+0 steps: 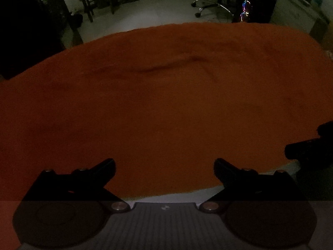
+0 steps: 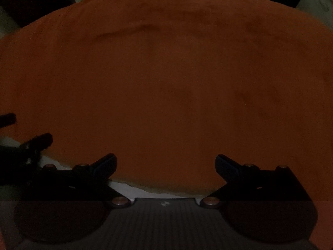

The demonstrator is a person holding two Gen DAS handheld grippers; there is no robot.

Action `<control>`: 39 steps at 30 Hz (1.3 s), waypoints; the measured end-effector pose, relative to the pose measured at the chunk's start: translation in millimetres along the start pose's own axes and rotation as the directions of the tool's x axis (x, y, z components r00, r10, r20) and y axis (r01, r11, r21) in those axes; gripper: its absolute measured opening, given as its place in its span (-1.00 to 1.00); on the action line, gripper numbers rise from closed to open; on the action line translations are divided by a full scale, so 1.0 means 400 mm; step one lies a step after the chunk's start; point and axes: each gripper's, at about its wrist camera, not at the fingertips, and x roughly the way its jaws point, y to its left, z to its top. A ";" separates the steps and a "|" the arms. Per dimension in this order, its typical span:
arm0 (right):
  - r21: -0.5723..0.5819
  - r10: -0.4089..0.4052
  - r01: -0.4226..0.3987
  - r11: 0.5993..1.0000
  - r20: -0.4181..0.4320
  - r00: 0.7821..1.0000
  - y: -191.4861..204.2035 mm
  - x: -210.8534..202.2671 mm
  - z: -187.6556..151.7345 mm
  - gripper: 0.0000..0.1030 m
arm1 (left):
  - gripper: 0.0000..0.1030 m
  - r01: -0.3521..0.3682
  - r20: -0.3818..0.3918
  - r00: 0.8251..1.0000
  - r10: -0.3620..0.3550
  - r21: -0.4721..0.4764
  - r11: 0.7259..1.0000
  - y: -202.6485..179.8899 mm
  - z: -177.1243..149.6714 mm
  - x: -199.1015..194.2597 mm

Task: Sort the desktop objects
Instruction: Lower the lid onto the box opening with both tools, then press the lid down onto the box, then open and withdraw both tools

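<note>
The scene is dim. An orange cloth (image 1: 166, 108) covers the table and fills both views; it also shows in the right wrist view (image 2: 166, 83). No desktop objects show on it. My left gripper (image 1: 164, 166) is open and empty above the cloth's near edge. My right gripper (image 2: 165, 164) is open and empty, also above the near edge. The right gripper's fingers (image 1: 308, 148) show at the right edge of the left wrist view. The left gripper's fingers (image 2: 35, 143) show at the left edge of the right wrist view.
A long crease (image 1: 172, 64) runs across the far part of the cloth. Beyond the table are a grey floor, an office chair base (image 1: 210, 6), a wooden chair (image 1: 97, 2) and a computer case with coloured lights (image 1: 245, 10).
</note>
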 end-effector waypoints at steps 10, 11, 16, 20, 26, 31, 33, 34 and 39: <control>0.097 0.029 -0.047 0.994 0.183 0.983 -0.018 -0.058 -0.074 1.00 | 0.99 -0.068 0.127 0.989 0.070 -0.022 0.997 -0.028 -0.048 -0.081; 0.099 0.035 -0.056 0.993 0.200 0.979 -0.012 -0.071 -0.088 1.00 | 0.99 -0.068 0.135 0.988 0.070 -0.024 0.997 -0.031 -0.053 -0.092; 0.072 0.049 -0.069 0.995 0.248 0.968 0.031 -0.138 -0.156 1.00 | 0.99 -0.034 0.145 0.989 0.035 -0.006 0.999 -0.062 -0.084 -0.160; 0.085 -0.031 0.010 0.996 0.258 0.966 0.055 -0.199 -0.239 1.00 | 0.99 0.002 0.106 0.994 0.002 -0.033 0.999 -0.082 -0.139 -0.228; 0.140 -0.062 0.026 0.990 0.256 0.965 0.073 -0.285 -0.347 1.00 | 0.99 0.038 0.076 0.997 -0.033 -0.065 0.997 -0.086 -0.215 -0.311; 0.187 -0.035 -0.015 0.982 0.258 0.965 0.077 -0.347 -0.413 1.00 | 0.99 0.073 -0.037 0.996 -0.080 -0.165 0.984 -0.053 -0.255 -0.331; 0.209 -0.023 -0.030 0.978 0.246 0.969 0.079 -0.371 -0.439 1.00 | 0.99 0.057 -0.050 0.996 -0.068 -0.201 0.978 -0.049 -0.276 -0.345; 0.226 -0.012 -0.036 0.973 0.210 0.978 0.081 -0.377 -0.451 1.00 | 0.99 0.043 -0.074 0.996 -0.059 -0.208 0.977 -0.052 -0.285 -0.350; 0.216 -0.021 -0.007 0.976 0.127 0.992 0.102 -0.381 -0.475 1.00 | 0.99 -0.026 -0.129 0.992 0.008 -0.135 0.990 -0.079 -0.314 -0.402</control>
